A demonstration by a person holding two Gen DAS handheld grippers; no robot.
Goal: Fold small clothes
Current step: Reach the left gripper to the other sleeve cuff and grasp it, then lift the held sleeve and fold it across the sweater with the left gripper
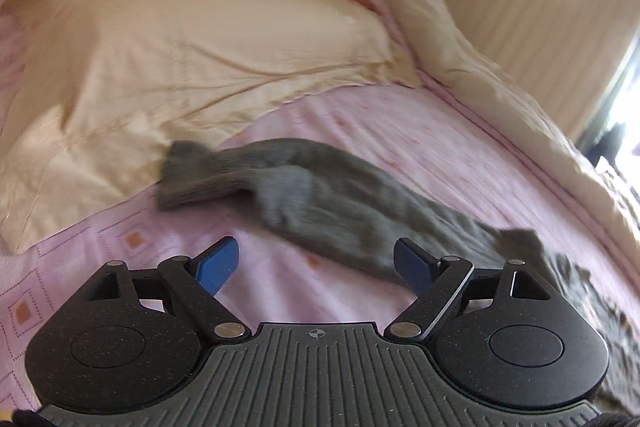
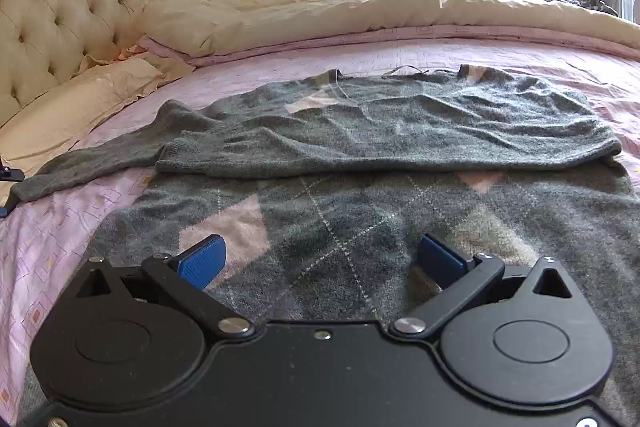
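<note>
On the pink bedspread [image 2: 400,51] a grey argyle sweater [image 2: 360,195] is spread flat, one sleeve [image 2: 380,151] already laid across the body. The other sleeve [image 1: 320,183] trails out toward the pillow [image 1: 192,39], its long axis slanting. Both the left gripper [image 1: 316,263] and right gripper [image 2: 322,259] are held wide open, empty. That cuff probably needs pinching next.

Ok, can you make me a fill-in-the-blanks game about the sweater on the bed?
1. The grey sweater lies on a ____ bedsheet.
2. One sleeve is folded ____ the sweater's front.
3. The right hand-held gripper is ____ and holds nothing.
4. The sweater's front shows a ____ pattern.

Missing words: pink; across; open; diamond
</note>
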